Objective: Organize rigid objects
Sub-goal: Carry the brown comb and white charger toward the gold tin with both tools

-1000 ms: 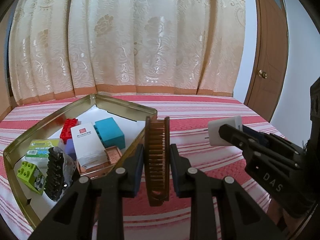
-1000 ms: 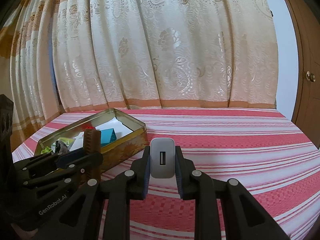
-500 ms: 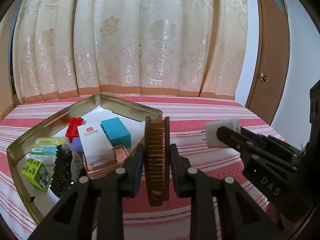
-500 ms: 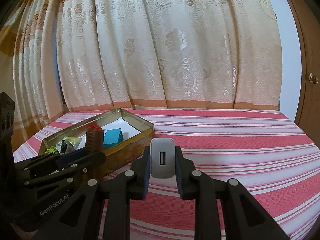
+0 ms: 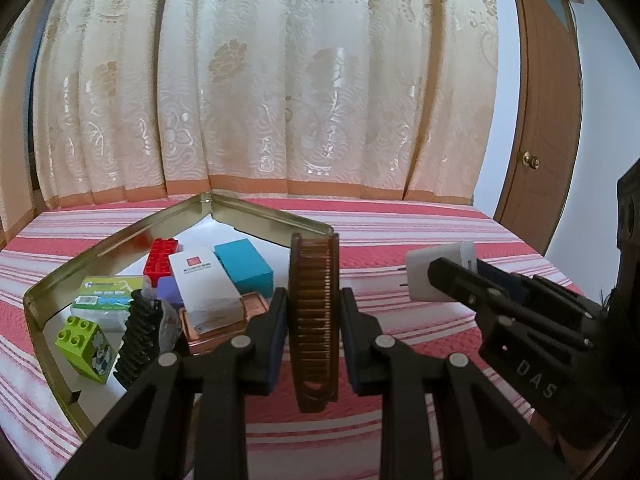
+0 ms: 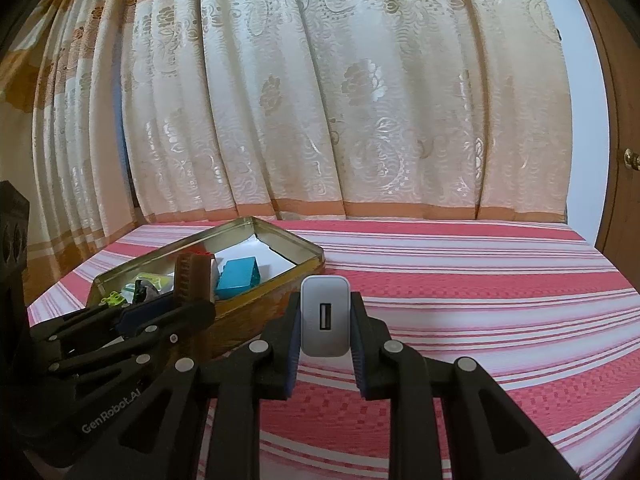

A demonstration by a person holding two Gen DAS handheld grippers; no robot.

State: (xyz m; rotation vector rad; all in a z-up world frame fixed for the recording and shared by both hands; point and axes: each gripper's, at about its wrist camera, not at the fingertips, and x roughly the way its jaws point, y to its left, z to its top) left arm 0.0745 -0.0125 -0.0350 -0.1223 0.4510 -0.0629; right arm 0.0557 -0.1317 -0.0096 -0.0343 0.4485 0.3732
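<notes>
Tin (image 5: 120, 240) slightly nearer, comb (image 5: 314, 312) still gripped

The right gripper (image 6: 325, 320) clamps a white USB charger (image 6: 324, 316) upright, its port facing the camera, above the red striped cover (image 6: 460, 300). At left, the left gripper (image 6: 188, 292) holds a brown comb (image 6: 192, 280) just before the gold tin (image 6: 280, 280), where a teal box (image 6: 238, 282) lies; the smaller pieces are hard to identify.

Soft daylight glows through the curtain (image 5: 260, 80), leaving both views bright. Focus is sharp. Fisheye bending curves the edges into dark corners.
</notes>
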